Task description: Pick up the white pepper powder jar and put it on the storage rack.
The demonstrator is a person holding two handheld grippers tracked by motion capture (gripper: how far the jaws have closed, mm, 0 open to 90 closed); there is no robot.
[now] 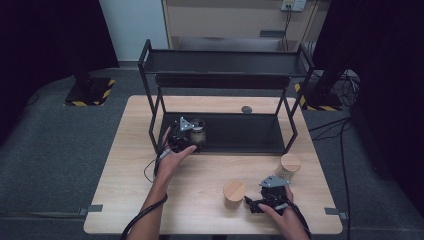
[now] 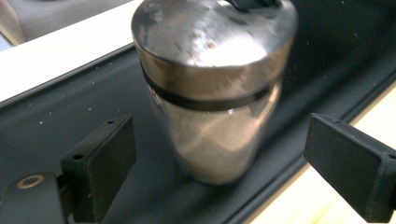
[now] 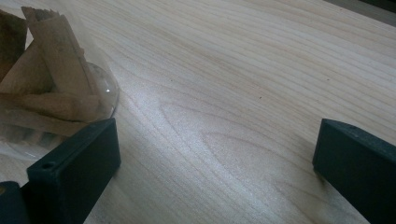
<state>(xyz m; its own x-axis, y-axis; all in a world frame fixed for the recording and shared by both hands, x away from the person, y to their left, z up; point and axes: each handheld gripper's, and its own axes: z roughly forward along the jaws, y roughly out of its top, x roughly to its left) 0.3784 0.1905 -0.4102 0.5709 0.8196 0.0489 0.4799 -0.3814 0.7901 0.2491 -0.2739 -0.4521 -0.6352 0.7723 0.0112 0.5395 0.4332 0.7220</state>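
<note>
We see a light wooden worktop carrying a black two-tier rack. On the rack's lower shelf, at its left end, a jar with a metal lid stands upright, holding what looks like pale powder, though the blur leaves us unsure. Our left gripper is nearest: its fingers are spread, the jar straight ahead between them, untouched. Our right gripper rests with fingers spread over bare wood beside a wood-lidded jar; another stands nearby.
</note>
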